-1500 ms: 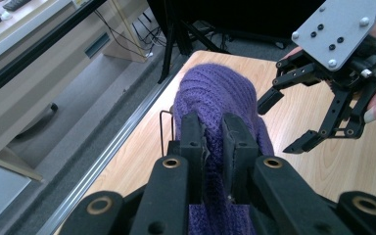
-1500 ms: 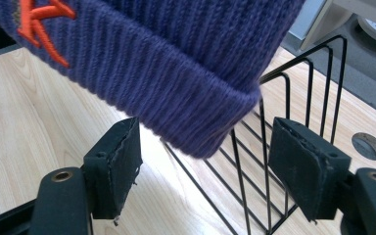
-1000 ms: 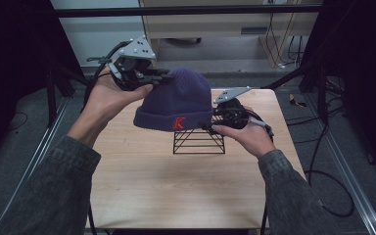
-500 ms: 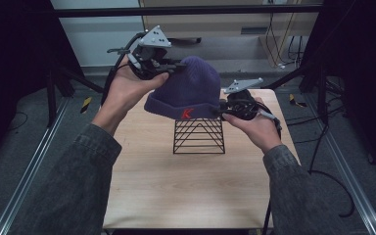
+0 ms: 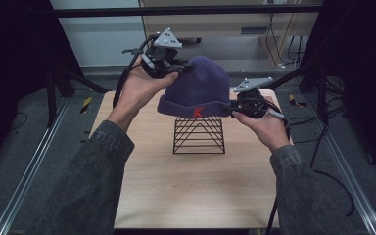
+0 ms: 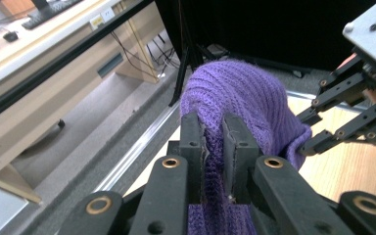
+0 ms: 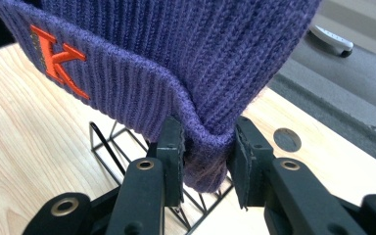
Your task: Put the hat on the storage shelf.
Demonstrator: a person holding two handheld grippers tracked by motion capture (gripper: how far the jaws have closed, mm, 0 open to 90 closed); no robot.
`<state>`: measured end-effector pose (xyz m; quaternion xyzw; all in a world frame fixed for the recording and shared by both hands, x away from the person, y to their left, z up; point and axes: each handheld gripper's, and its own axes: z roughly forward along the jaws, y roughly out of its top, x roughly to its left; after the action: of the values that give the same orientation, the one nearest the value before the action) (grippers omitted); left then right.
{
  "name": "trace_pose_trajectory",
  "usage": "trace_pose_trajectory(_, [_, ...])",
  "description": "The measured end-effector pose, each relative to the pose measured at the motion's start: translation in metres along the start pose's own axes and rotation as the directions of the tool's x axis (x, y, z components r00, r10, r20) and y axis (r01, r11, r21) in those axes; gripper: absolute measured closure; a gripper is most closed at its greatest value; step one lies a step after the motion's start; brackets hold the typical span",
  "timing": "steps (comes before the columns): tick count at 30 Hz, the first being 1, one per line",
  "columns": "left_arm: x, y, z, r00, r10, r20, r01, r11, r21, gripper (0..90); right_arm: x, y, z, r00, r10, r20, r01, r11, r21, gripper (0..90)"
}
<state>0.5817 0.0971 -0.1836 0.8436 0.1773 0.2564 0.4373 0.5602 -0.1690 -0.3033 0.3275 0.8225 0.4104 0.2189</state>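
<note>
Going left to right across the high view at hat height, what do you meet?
Left tool → purple knit hat, lifted above the black wire stand → right tool, gripping the hat's cuff.

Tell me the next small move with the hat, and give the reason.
Probably lift a little higher. Both grippers, left gripper and right gripper, pinch the purple beanie, whose cuff hangs right at the top of the wire stand.

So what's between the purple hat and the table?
The black wire stand sits on the table, just under the purple hat, as the high view shows.
</note>
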Motion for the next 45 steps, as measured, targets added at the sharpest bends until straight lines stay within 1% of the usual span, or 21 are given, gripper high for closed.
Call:
trace_pose_trajectory(2, [0.000, -0.002, 0.003, 1.0000, 0.003, 0.004, -0.003, 1.0000, 0.009, 80.5, -0.001, -0.002, 0.001, 1.0000, -0.002, 0.002, 0.002, 1.000, 0.010, 68.9])
trace_pose_trajectory(3, [-0.002, -0.003, 0.005, 1.0000, -0.004, 0.006, 0.004, 1.0000, 0.001, 80.5, -0.001, -0.003, 0.002, 1.0000, -0.004, 0.003, 0.004, 1.000, 0.015, 69.1])
trace_pose_trajectory(4, [-0.002, -0.004, 0.007, 1.0000, -0.001, 0.006, 0.001, 0.9999, 0.010, 80.5, -0.001, -0.004, 0.002, 1.0000, -0.004, 0.004, 0.004, 1.000, 0.018, 69.3])
trace_pose_trajectory(9, [-0.005, -0.009, 0.012, 0.9999, -0.004, 0.012, 0.004, 0.9999, 0.014, 80.5, 0.001, -0.007, 0.004, 0.9999, -0.011, -0.004, 0.012, 0.999, 0.037, 70.9])
trace_pose_trajectory(13, [-0.006, -0.011, 0.014, 0.9999, -0.004, 0.012, 0.004, 0.9999, 0.017, 80.5, 0.000, -0.009, 0.005, 0.9999, -0.012, -0.005, 0.012, 0.999, 0.044, 71.9])
trace_pose_trajectory(17, [-0.005, -0.014, 0.014, 0.9998, -0.014, 0.012, 0.014, 0.9998, 0.016, 80.4, 0.000, -0.011, 0.006, 0.9999, -0.003, -0.010, 0.004, 0.999, 0.053, 73.0])
trace_pose_trajectory(22, [-0.004, -0.019, 0.014, 0.9998, -0.017, 0.011, 0.016, 0.9996, 0.024, 80.3, -0.002, -0.013, 0.007, 1.0000, -0.003, -0.007, 0.003, 0.998, 0.064, 73.2])
trace_pose_trajectory(24, [-0.004, -0.021, 0.015, 0.9996, -0.024, 0.011, 0.024, 0.9995, 0.018, 80.2, -0.002, -0.014, 0.007, 1.0000, 0.003, -0.007, -0.002, 0.998, 0.065, 73.3])
trace_pose_trajectory(31, [-0.003, -0.024, 0.017, 0.9997, -0.020, 0.012, 0.019, 0.9991, 0.038, 80.1, -0.003, -0.019, 0.009, 0.9999, 0.008, -0.008, -0.007, 0.997, 0.073, 73.5])
trace_pose_trajectory(37, [-0.004, -0.028, 0.022, 0.9996, -0.025, 0.010, 0.024, 0.9989, 0.041, 79.9, -0.005, -0.023, 0.010, 0.9998, 0.017, -0.006, -0.017, 0.997, 0.081, 73.5])
trace_pose_trajectory(41, [-0.003, -0.034, 0.026, 0.9994, -0.032, 0.014, 0.031, 0.9981, 0.054, 79.9, -0.006, -0.027, 0.012, 0.9999, 0.012, -0.004, -0.012, 0.996, 0.090, 73.5])
trace_pose_trajectory(45, [-0.006, -0.041, 0.030, 0.9992, -0.033, 0.023, 0.032, 0.9976, 0.062, 79.9, -0.007, -0.033, 0.015, 0.9998, 0.021, -0.005, -0.020, 0.995, 0.099, 73.5])
